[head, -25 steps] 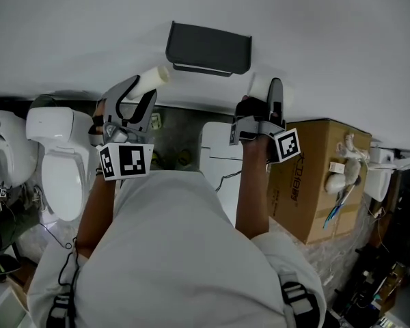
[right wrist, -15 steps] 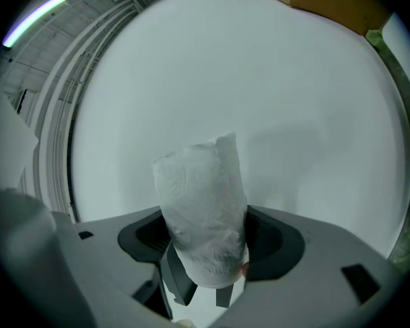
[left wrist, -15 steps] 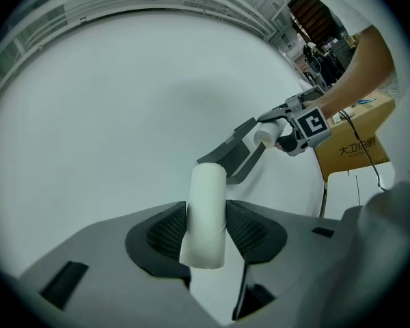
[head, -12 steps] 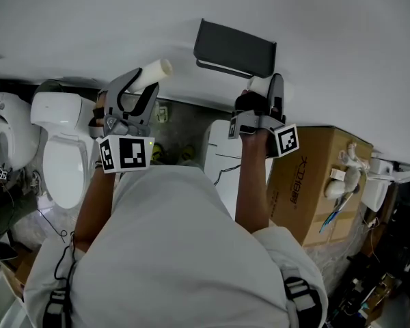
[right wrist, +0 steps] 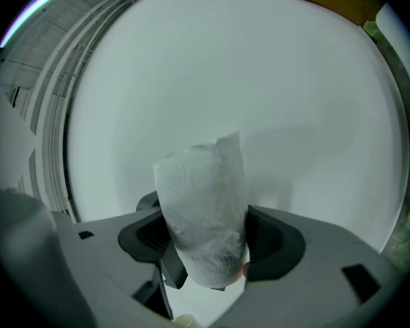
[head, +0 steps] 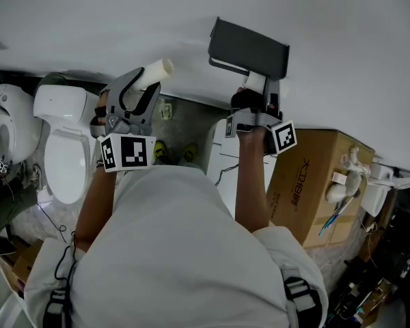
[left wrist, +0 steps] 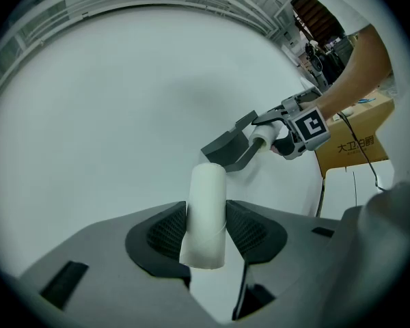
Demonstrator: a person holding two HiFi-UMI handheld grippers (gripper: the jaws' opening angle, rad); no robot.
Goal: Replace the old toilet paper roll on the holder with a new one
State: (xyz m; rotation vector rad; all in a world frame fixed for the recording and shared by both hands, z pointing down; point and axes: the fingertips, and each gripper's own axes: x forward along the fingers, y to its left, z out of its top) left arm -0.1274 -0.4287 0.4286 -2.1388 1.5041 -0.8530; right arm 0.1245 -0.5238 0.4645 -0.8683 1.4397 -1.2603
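A dark grey holder (head: 249, 46) hangs on the white wall. Directly under it my right gripper (head: 260, 91) is shut on the new toilet paper roll (head: 255, 82), whose top meets the holder's lower edge. In the right gripper view the crinkled white roll (right wrist: 203, 210) fills the space between the jaws. To the left, away from the holder, my left gripper (head: 142, 87) is shut on the bare pale cardboard tube (head: 155, 72). In the left gripper view the tube (left wrist: 206, 214) stands between the pads, with the holder (left wrist: 229, 147) and right gripper (left wrist: 297, 125) beyond.
A white toilet (head: 61, 149) stands at the lower left with another fixture (head: 3, 125) beside it. A white tank (head: 222, 162) and a brown cardboard box (head: 314, 183) sit below the holder to the right. Cables and clutter lie at the far right.
The right gripper has carried the new roll from beside the holder up to its underside. The left gripper still holds the tube and has drifted slightly along the wall.
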